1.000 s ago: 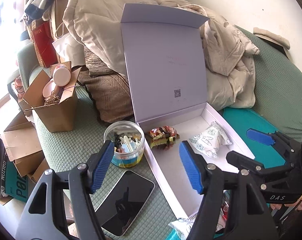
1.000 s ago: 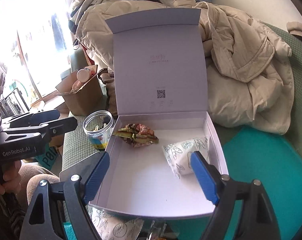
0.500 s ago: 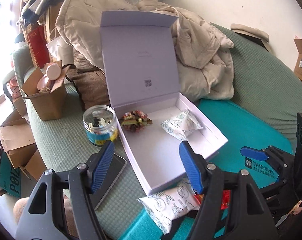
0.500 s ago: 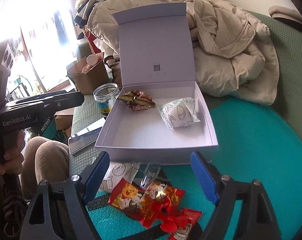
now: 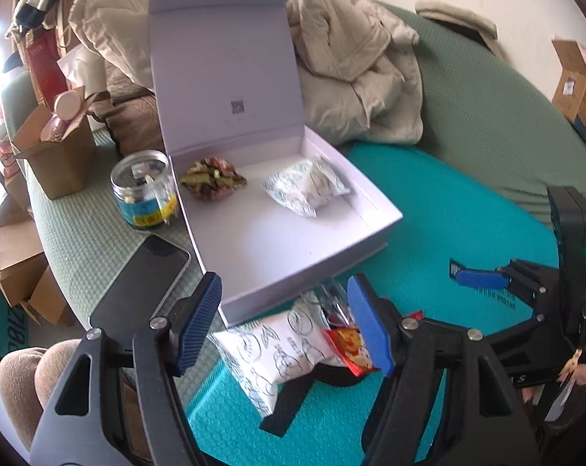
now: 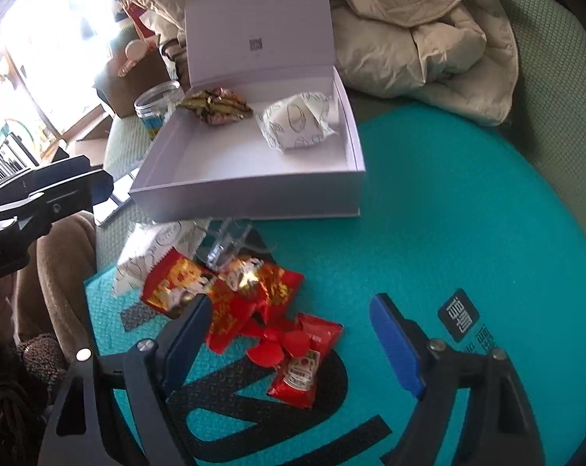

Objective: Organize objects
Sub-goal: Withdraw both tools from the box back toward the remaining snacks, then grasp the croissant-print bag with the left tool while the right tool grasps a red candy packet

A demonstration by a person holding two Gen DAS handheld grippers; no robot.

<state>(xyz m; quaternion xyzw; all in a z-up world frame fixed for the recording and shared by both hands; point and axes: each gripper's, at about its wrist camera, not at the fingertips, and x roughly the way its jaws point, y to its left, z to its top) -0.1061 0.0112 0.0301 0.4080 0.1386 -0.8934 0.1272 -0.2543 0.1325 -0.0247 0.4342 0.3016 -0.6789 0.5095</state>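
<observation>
An open lilac box (image 5: 293,264) (image 6: 246,198) sits on a teal mat, lid upright. Inside lie a brown-green snack packet (image 5: 213,180) (image 6: 217,106) and a white printed pouch (image 5: 306,186) (image 6: 297,124). In front of the box lie another white pouch (image 5: 277,353) (image 6: 153,248), red snack packets (image 6: 223,287) (image 5: 349,347), a clear wrapper (image 6: 225,242) and a red ketchup sachet (image 6: 300,369). My left gripper (image 5: 285,322) is open above the white pouch. My right gripper (image 6: 293,341) is open above the red packets and sachet.
A clear jar (image 5: 145,190) and a phone (image 5: 141,283) lie left of the box on the green sofa (image 5: 487,116). A brown carton (image 5: 56,155) stands further left. A beige jacket (image 5: 351,70) is piled behind. My knee (image 6: 60,272) is at the left.
Both grippers have pulled back from the box and tilted down; the loose packets in front of it have come into view. Both stay open.
</observation>
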